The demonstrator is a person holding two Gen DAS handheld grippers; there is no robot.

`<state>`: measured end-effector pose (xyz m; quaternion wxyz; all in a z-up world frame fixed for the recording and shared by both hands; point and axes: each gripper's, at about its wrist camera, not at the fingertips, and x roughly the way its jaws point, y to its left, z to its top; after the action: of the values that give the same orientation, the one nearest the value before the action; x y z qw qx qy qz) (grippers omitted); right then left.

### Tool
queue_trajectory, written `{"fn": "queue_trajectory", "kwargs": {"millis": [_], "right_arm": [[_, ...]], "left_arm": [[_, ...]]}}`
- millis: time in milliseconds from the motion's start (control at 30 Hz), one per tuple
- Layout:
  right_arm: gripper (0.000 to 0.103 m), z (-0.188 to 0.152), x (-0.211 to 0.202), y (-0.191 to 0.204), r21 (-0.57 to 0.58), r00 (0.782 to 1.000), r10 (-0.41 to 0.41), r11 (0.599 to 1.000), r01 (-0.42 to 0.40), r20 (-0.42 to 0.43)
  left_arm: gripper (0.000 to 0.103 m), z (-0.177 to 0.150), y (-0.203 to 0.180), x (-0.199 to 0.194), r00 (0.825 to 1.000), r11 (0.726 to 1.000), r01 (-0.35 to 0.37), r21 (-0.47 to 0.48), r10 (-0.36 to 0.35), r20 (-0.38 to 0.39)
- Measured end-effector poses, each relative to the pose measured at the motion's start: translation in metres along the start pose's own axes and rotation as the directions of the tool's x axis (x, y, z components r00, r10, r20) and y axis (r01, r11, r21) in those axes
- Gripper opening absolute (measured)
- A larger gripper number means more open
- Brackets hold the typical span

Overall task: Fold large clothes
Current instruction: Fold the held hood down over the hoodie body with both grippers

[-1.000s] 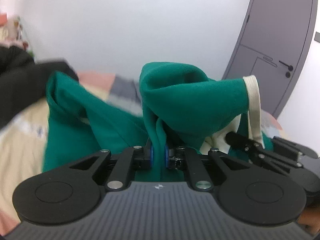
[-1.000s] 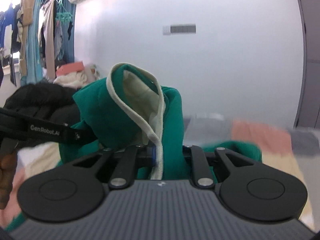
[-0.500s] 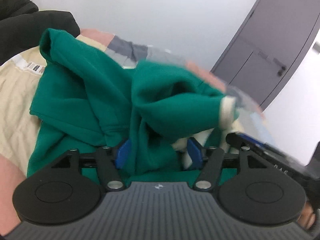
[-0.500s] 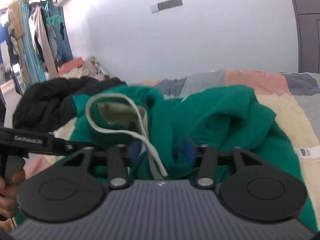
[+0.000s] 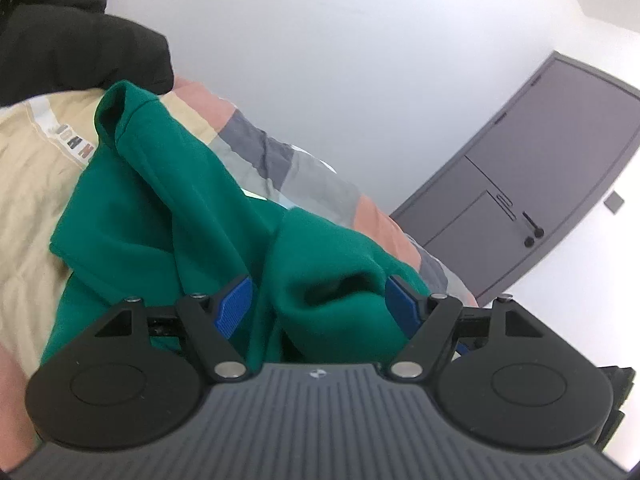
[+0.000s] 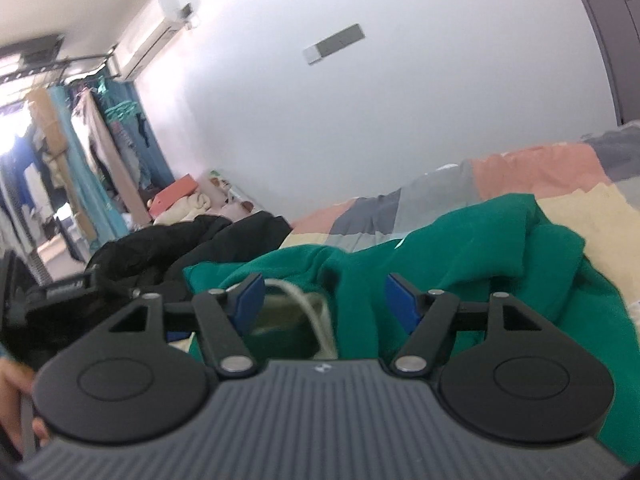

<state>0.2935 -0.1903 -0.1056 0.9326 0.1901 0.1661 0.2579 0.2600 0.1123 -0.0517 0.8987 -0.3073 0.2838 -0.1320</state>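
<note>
Green hoodie [image 5: 192, 200] crumpled, long axis unclear; left gripper [image 5: 318, 304], right gripper [image 6: 324, 300] jaws spread.

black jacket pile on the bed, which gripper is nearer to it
Left. The black jacket pile lies off to the left side; the left gripper shows beside it in the right wrist view. The right gripper hangs over the green hoodie.
</note>
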Motion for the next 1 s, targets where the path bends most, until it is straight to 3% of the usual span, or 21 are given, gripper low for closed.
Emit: {"fn": "queue_trajectory", "kwargs": {"millis": [133, 267, 333, 467, 500, 567, 600, 633, 900, 1000], "right_arm": [[0.070, 0.003, 0.033, -0.017, 0.087, 1.000, 0.029, 0.996, -0.030, 0.009], [0.070, 0.001, 0.057, -0.020, 0.067, 0.999, 0.052, 0.996, -0.051, -0.014], [0.066, -0.003, 0.063, -0.020, 0.056, 0.998, 0.062, 0.997, -0.060, -0.027], [0.053, -0.007, 0.067, -0.012, -0.002, 0.996, 0.069, 0.998, -0.069, -0.055], [0.044, -0.007, 0.066, -0.010, -0.013, 0.996, 0.069, 0.998, -0.069, -0.059], [0.030, -0.007, 0.063, -0.008, -0.026, 0.996, 0.058, 0.998, -0.060, -0.066], [0.022, -0.006, 0.061, -0.008, -0.037, 0.996, 0.048, 0.998, -0.051, -0.068], [0.020, -0.005, 0.056, -0.007, -0.051, 0.997, 0.044, 0.998, -0.047, -0.066], [0.013, -0.004, -0.005, 0.001, -0.071, 0.998, 0.050, 0.996, -0.053, -0.039], [0.013, -0.006, -0.027, 0.008, -0.096, 0.999, 0.024, 0.995, -0.029, -0.047]], "left_arm": [[0.076, 0.003, 0.008, 0.023, 1.000, 1.000, 0.011, -0.009, -0.011, -0.011], [0.070, 0.002, 0.012, 0.041, 1.000, 1.000, 0.013, 0.015, -0.013, -0.025], [0.063, 0.001, 0.014, 0.050, 0.999, 0.999, 0.022, 0.025, -0.021, -0.039], [0.038, -0.001, 0.012, 0.059, 0.998, 0.997, 0.047, 0.054, -0.045, -0.045], [0.026, -0.001, 0.009, 0.056, 0.997, 0.996, 0.060, 0.062, -0.057, -0.046], [0.016, -0.002, 0.005, 0.052, 0.997, 0.994, 0.073, 0.085, -0.070, -0.041], [0.014, -0.002, 0.002, 0.048, 0.997, 0.993, 0.077, 0.095, -0.074, -0.036], [0.014, -0.003, -0.001, 0.043, 0.996, 0.991, 0.083, 0.105, -0.080, -0.034], [0.012, -0.023, -0.030, -0.007, 0.994, 0.972, 0.099, 0.212, -0.088, -0.057], [0.012, -0.034, -0.039, -0.016, 0.993, 0.970, 0.062, 0.236, -0.035, -0.114]]}}
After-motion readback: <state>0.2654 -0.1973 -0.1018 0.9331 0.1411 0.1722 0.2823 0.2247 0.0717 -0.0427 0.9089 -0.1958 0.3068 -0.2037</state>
